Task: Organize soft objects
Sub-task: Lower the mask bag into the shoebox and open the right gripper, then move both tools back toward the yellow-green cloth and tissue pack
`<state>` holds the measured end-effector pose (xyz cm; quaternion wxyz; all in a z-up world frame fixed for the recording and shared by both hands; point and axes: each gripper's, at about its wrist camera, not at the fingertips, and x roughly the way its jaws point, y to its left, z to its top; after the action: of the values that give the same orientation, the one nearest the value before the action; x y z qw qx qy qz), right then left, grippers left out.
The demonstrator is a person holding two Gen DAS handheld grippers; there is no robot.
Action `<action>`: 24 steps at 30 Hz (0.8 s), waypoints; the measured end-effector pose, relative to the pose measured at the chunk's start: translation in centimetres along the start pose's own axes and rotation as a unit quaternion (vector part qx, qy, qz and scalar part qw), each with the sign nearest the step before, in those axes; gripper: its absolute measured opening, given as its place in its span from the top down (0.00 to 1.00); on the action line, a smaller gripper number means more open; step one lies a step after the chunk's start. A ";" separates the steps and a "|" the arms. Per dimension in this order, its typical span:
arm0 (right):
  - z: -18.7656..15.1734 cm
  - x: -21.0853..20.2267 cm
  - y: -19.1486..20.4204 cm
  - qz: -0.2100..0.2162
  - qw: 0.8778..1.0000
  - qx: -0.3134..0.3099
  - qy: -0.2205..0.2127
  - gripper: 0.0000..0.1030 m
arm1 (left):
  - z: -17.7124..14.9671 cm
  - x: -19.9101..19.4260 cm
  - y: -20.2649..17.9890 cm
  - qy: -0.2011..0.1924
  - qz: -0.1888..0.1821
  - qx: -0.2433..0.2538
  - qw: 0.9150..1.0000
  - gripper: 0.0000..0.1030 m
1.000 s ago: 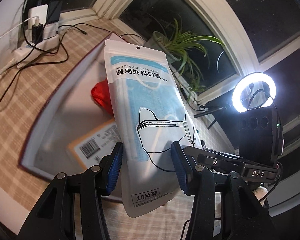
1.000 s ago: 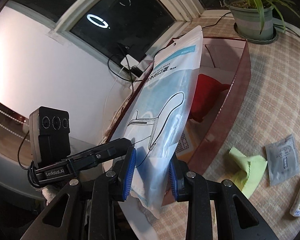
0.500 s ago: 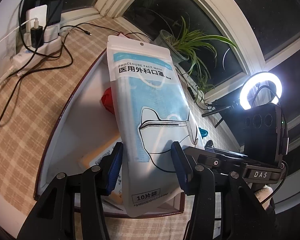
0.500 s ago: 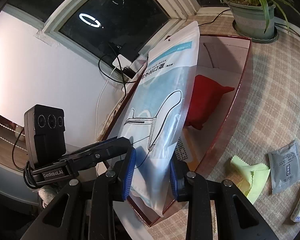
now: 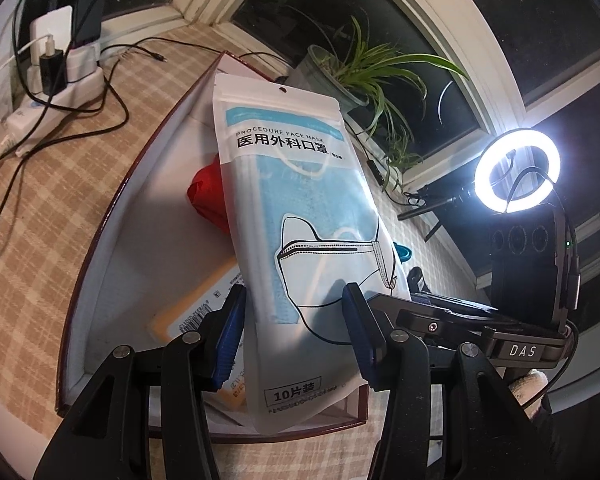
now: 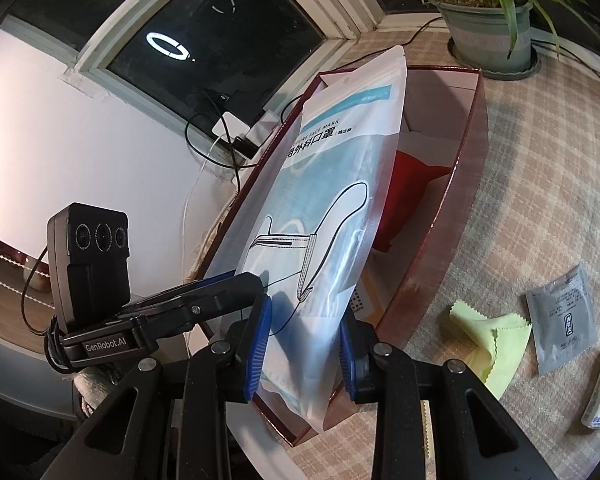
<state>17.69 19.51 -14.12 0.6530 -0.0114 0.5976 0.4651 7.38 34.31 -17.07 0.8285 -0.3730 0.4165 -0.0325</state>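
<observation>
The right gripper (image 6: 304, 354) is clenched on the lower part of the mask pack (image 6: 332, 216), its blue pads pressing the two faces of the soft pouch. The left gripper (image 5: 294, 334) stands around the same pack (image 5: 300, 216) near its bottom end; its jaws are wider, and I cannot tell if its pads really press the side edges or only stand beside them. The pack is in the air above the near end of the red box (image 5: 96, 248), not yet lying in it. Its long axis goes away from both pairs of fingers, bottom edge nearest, the top with the hang hole farthest, leaning over the box interior. So both hands are at the same near end, and the far end is free. I judge that the coming move is to lay the pack down forward into the box, along the box length. Behind the pack in the box lie a barcoded packet (image 5: 196, 300) and a red pouch (image 5: 206, 196). On the checked cloth beside the box wait a yellow cloth (image 6: 488, 344) and a grey sachet (image 6: 562, 320).
</observation>
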 end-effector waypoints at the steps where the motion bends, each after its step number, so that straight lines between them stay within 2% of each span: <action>1: 0.1 0.0 0.0 -0.001 1.000 0.000 0.000 0.71 | 0.0 0.1 0.0 0.001 0.000 -0.001 1.000 0.53; 5: 0.3 -0.1 -0.2 -0.011 1.000 0.003 -0.002 0.63 | 0.2 0.2 0.1 0.001 0.003 0.000 1.000 0.51; 24: -0.5 -1.9 0.1 -0.014 1.000 -0.020 -0.005 0.62 | -0.1 -1.6 -0.6 -0.026 0.019 0.011 0.999 0.50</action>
<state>17.53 18.20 -12.67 0.6621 -0.0302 0.5846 0.4679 6.38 34.35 -15.62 0.8435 -0.3564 0.4016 -0.0114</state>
